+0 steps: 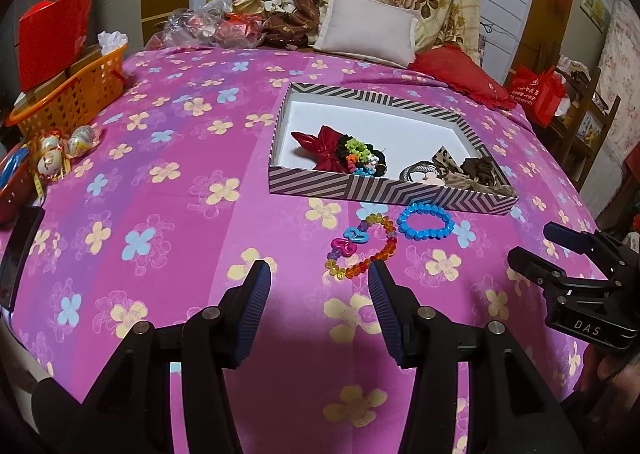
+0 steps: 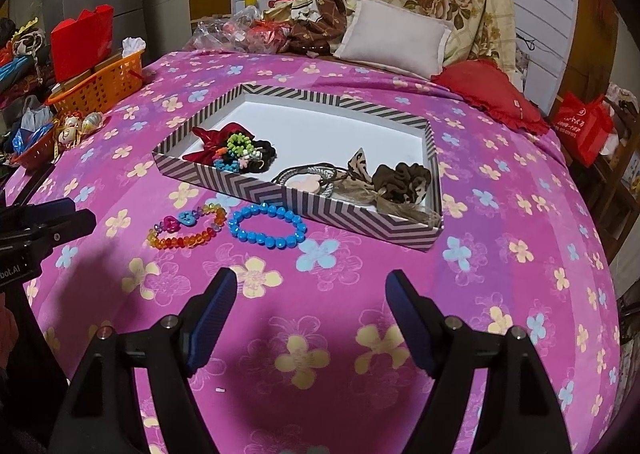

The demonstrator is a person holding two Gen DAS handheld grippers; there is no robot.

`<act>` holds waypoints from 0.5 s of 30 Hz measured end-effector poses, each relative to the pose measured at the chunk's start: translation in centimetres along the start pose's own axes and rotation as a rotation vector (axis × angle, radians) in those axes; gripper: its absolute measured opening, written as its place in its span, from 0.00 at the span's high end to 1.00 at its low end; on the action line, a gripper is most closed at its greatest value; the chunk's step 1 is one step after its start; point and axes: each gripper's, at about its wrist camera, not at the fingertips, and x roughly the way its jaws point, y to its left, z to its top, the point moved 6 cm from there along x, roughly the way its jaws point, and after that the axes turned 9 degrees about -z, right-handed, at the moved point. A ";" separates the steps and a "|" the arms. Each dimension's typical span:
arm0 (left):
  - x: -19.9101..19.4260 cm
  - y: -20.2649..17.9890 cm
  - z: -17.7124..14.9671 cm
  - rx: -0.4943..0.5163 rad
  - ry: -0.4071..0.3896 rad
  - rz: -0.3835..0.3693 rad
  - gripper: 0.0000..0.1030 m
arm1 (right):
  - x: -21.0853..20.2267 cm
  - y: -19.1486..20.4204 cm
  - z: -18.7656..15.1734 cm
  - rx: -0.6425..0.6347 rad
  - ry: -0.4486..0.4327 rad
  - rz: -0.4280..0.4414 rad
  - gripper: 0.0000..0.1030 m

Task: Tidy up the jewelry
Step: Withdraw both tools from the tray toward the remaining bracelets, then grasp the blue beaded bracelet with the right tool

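Lettering "DAS" marks the right gripper; both grippers spread, empty; left gripper near multicoloured bead bracelet, blue bead bracelet beside it.

The left gripper has two black arms that widen toward the camera, each ending in a dark blue pad with fine ribbing across its inner face. A round silver screw head sits at each joint, two on either arm.

The right gripper is built the same way: black angular arms, ribbed blue pads and silver screw heads at the pivots. Seen from the side in the left camera, its black metal body carries small bolts and the white letters "DAS". The left gripper's body, at the edge of the right camera's view, bears white lettering ending in "bot.AI".
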 end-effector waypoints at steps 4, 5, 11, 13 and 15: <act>0.0 0.0 -0.1 0.000 0.001 0.001 0.68 | 0.3 0.2 -0.1 -0.002 0.006 0.002 0.22; 0.0 0.1 -0.1 0.001 0.002 0.003 0.68 | 0.3 0.2 -0.1 -0.002 0.008 0.004 0.22; 0.3 0.2 -0.3 0.007 0.005 0.011 0.68 | 0.9 0.3 -0.3 0.001 0.018 0.009 0.22; 0.4 0.2 -0.3 0.007 0.005 0.011 0.68 | 1.0 0.3 -0.4 0.002 0.021 0.011 0.22; 0.4 0.3 -0.3 0.007 0.005 0.012 0.68 | 1.2 0.4 -0.4 0.002 0.024 0.012 0.22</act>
